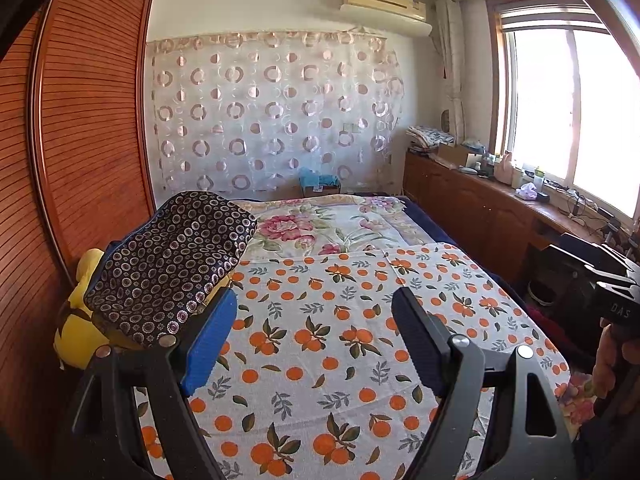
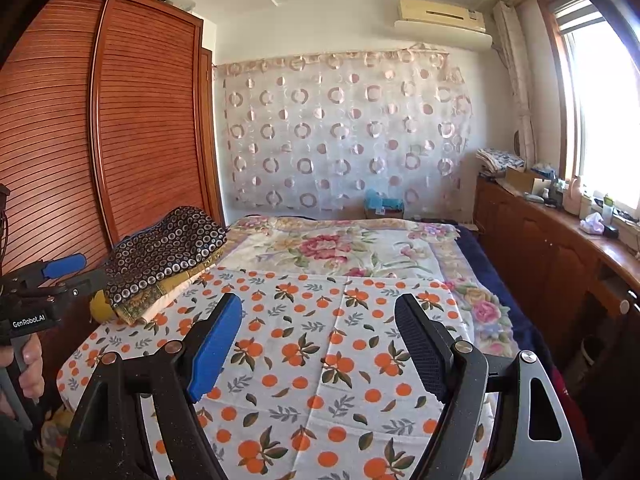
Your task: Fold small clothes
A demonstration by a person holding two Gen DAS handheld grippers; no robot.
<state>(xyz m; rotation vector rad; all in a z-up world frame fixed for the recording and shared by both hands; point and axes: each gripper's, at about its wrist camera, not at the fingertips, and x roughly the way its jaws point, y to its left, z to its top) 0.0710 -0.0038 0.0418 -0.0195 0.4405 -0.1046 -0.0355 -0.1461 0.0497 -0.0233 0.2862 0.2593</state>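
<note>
A bedroom with a bed (image 1: 400, 216) in the middle; its near part is covered by a white cloth with oranges and leaves (image 1: 340, 340), and farther away lies a bedcover with big pink flowers (image 1: 320, 228); on the left stands a wooden wardrobe with slatted doors (image 1: 92, 120), on the far wall hangs a sheer curtain with ring pattern (image 1: 272, 116) and above it an air conditioner (image 1: 384, 4); on the right a bright window (image 1: 572, 108) is above a long wooden cabinet (image 1: 472, 200) with many small things on top. The clothes are in a folded stack (image 2: 160, 264) at the left edge of the bed, near the wardrobe; the top piece is a dark garment with small circles (image 1: 172, 264), and under it a yellow piece (image 1: 80, 332) shows. The left gripper (image 1: 316, 328) is above the orange-print cloth with its jaws spread wide and nothing between them; the stack is just beside its blue finger (image 1: 212, 344), a little farther. The right gripper (image 2: 320, 332) is also over the cloth, jaws spread, holding nothing; in the right wrist view the left gripper appears at the left edge, a hand (image 2: 30, 368) around its handle.
</note>
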